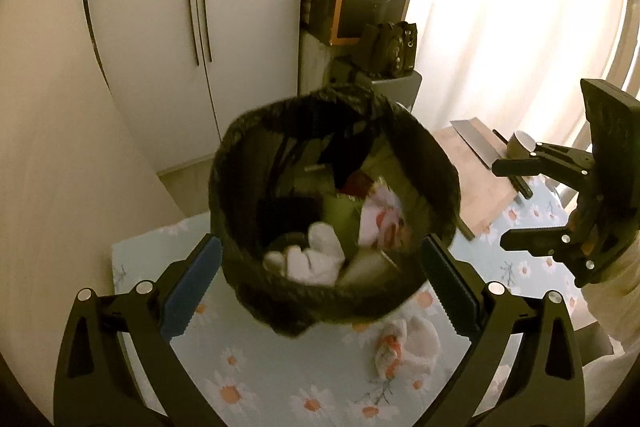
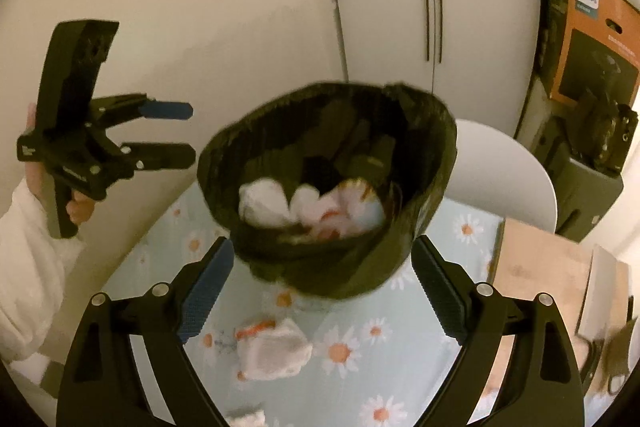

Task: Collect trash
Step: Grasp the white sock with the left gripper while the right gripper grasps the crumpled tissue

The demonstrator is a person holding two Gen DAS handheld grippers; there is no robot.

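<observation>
The left tool (image 1: 320, 283) stands wide and empty around the black-bagged round bin (image 1: 332, 203) at frame centre. One crumpled white tissue with orange stains (image 1: 404, 347) lies on the daisy-print counter (image 1: 260, 387), lower centre. The right tool (image 2: 320, 291), also wide and empty, could nudge the bin and tip it, or snag its loose liner.

Bin: I see a small trash bin (image 1: 336, 299) lined with a black bag, standing upright on the daisy-print tablecloth, mouth open.
Contents: crumpled white tissues (image 1: 316, 259) and red-and-white wrappers (image 1: 380, 215) lie inside.
Loose trash: one crumpled white tissue with orange marks (image 2: 276, 351) lies on the cloth just in front of the bin, apart from it.
</observation>
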